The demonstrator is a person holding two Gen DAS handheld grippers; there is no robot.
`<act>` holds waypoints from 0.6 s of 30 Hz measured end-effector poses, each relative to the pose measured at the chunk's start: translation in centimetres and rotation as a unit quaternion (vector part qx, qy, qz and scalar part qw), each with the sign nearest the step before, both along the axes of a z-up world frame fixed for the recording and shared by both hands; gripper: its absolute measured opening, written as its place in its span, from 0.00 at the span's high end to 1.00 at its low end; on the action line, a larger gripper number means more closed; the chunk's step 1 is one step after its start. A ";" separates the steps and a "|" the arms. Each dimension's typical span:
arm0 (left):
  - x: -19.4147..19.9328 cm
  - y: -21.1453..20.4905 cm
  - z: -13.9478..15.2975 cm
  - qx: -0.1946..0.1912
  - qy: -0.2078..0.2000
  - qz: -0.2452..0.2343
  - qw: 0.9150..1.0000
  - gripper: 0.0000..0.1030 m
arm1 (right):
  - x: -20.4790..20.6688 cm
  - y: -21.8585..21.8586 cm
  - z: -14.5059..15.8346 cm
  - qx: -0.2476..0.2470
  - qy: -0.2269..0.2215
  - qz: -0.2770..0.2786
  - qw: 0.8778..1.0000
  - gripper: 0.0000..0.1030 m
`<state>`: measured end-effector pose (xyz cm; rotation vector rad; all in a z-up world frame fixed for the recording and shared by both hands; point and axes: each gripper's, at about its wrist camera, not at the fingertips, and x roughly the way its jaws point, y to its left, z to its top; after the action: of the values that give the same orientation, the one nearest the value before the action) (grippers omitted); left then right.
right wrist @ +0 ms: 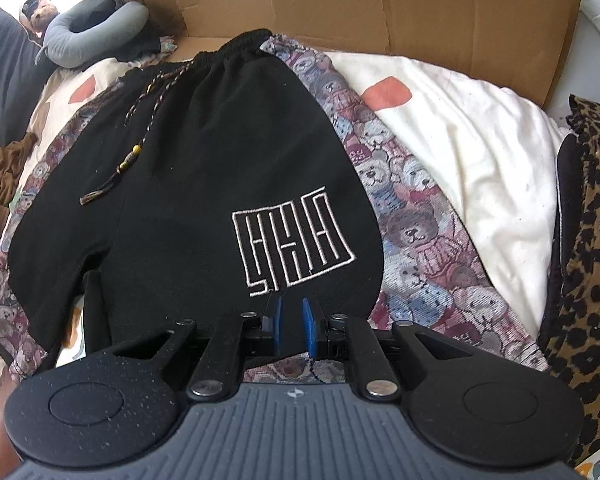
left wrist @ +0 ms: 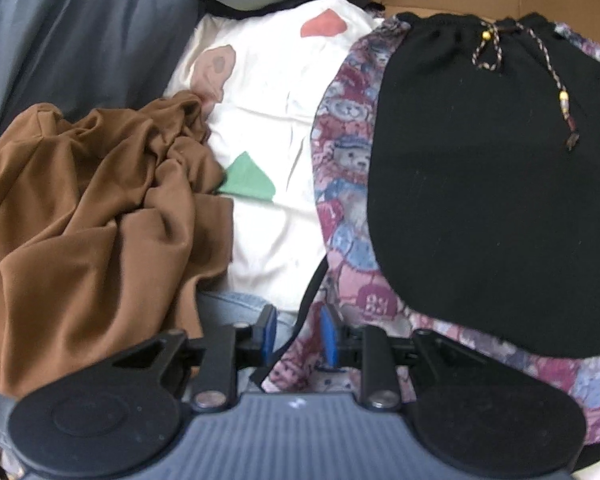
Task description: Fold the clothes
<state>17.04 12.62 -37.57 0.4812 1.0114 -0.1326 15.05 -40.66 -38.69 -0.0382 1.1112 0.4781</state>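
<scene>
Just above the right hand-held gripper (right wrist: 292, 322), mid-frame, black drawstring shorts (right wrist: 204, 168) lie flat; its narrow jaws seemingly pinch their hem. Left hand-held gripper (left wrist: 299, 334) stands narrow, gripping nothing, lower left of the shorts.

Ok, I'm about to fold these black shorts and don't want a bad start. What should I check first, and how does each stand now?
1. Black shorts lie spread flat on the teddy-bear blanket: ok.
2. Drawstring off the fabric: not ok, it trails across the front.
3. Right gripper has the hem between its pads: ok.
4. Left gripper on the shorts: not ok, jaws are apart and over the blanket.
5. Brown garment clear of the shorts: ok.
</scene>
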 end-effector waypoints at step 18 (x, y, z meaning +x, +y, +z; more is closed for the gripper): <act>-0.9 1.7 -3.1 0.040 0.020 -0.020 0.999 0.89 | -0.9 0.9 -0.7 0.004 0.018 0.023 1.000 0.84</act>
<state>16.14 14.37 -40.63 0.5734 1.0494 -0.1382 14.16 -39.77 -39.38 -0.0481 1.1456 0.5265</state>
